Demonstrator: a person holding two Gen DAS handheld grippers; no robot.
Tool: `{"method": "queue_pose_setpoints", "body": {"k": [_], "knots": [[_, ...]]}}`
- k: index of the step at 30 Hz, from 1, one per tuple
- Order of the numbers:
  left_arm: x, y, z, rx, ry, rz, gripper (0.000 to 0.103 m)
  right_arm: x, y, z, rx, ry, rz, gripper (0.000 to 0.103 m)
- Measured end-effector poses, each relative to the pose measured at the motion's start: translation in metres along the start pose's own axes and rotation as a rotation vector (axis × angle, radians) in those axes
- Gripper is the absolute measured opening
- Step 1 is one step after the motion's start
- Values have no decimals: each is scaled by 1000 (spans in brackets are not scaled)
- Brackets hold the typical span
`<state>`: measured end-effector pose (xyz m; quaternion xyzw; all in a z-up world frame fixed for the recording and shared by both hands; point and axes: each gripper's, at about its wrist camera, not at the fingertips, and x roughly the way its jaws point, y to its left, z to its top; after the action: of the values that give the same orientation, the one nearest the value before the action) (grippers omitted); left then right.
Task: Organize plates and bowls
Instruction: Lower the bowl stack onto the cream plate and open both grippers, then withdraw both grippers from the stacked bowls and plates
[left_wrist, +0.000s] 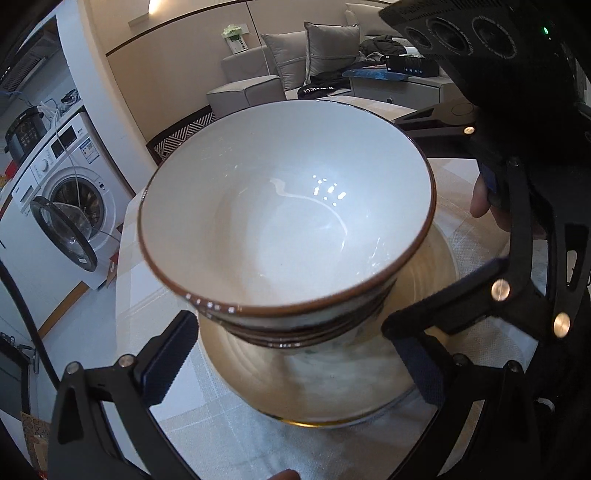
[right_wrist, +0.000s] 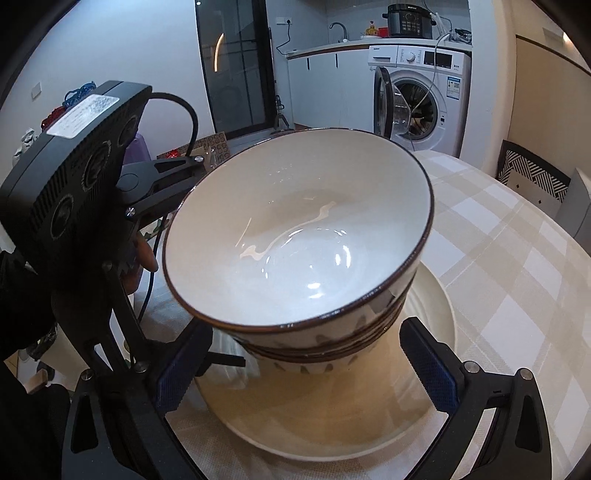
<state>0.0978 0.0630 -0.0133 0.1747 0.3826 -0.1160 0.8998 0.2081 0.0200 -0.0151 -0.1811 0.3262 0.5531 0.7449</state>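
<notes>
A stack of several white bowls (left_wrist: 284, 218) with dark brown rims stands on a cream plate (left_wrist: 325, 387) on the checked tablecloth; it fills the middle of both views. The same stack (right_wrist: 299, 236) and plate (right_wrist: 314, 410) show in the right wrist view. My left gripper (left_wrist: 291, 358) is open, its fingers apart on either side of the stack's base, not touching it. My right gripper (right_wrist: 306, 365) is open too, its blue-padded fingers either side of the stack from the opposite side. The right gripper's body (left_wrist: 517, 258) shows in the left view, the left one's body (right_wrist: 81, 177) in the right view.
The round table (right_wrist: 517, 266) carries a beige checked cloth. A washing machine (right_wrist: 421, 96) with its door open stands beyond the table. A grey sofa (left_wrist: 280, 74) with cushions and a patterned chair back (left_wrist: 181, 136) lie past the far edge.
</notes>
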Motion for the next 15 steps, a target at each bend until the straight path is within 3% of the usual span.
{"method": "queue_pose_setpoints", "body": {"k": [7, 13, 15], "knots": [[-31, 7, -33, -131, -33, 15, 103, -43, 5, -25, 96, -84, -32, 103], [-61, 14, -51, -353, -143, 51, 103, -74, 23, -51, 209, -202, -79, 103], [-68, 7, -54, -381, -183, 78, 103, -76, 25, -54, 241, -227, -65, 103]]}}
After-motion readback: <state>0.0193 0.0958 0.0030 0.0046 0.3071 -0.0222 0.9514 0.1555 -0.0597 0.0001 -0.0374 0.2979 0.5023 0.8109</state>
